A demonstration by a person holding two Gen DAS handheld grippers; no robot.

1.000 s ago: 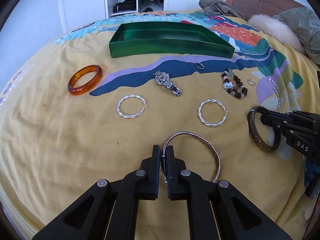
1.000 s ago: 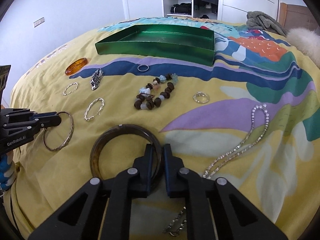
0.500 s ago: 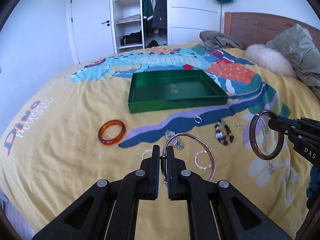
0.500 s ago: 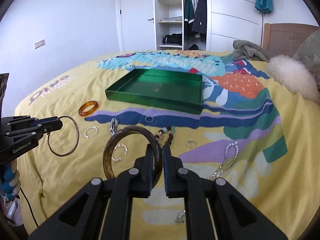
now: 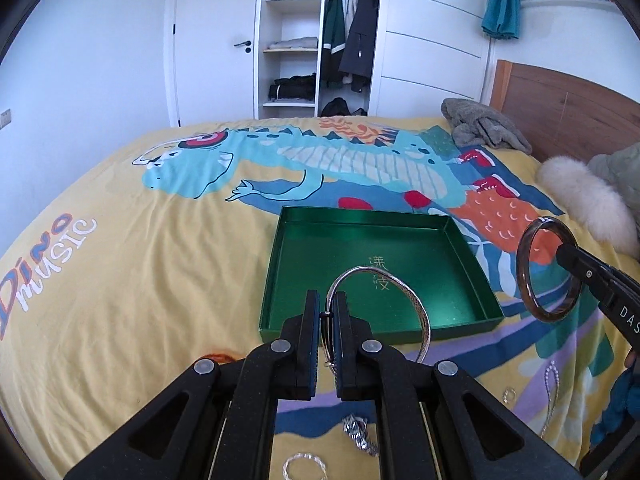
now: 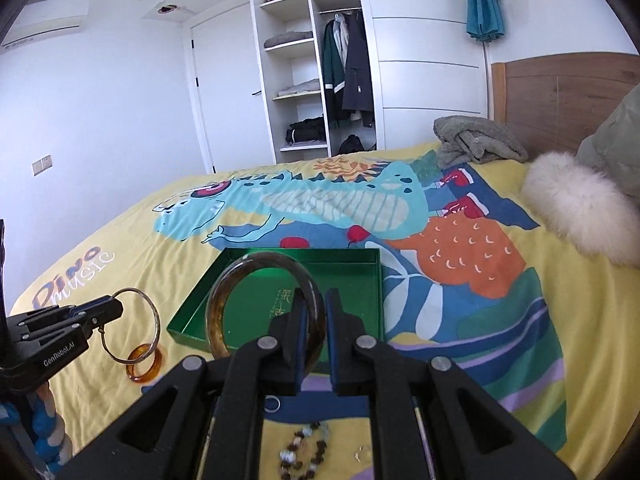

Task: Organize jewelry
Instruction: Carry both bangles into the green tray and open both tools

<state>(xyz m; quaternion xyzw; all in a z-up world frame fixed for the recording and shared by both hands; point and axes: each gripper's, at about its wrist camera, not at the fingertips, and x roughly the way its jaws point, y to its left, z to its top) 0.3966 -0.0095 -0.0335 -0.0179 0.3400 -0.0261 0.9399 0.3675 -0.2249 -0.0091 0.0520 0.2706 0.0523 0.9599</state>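
Both tools, the left tool (image 5: 328, 312) and the right tool (image 6: 312, 312), are showing matte black angular fingers with blue pads, round silver screws and white lettering on their sides.

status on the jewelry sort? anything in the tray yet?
Nothing done: the green tray is empty. In hand: the left hand-held gripper is shut on the thin silver bangle and the right hand-held gripper on the dark brown bangle, both held in the air near the tray. Left on the bed: the orange bangle, beaded bracelet, watch, chain and small rings.
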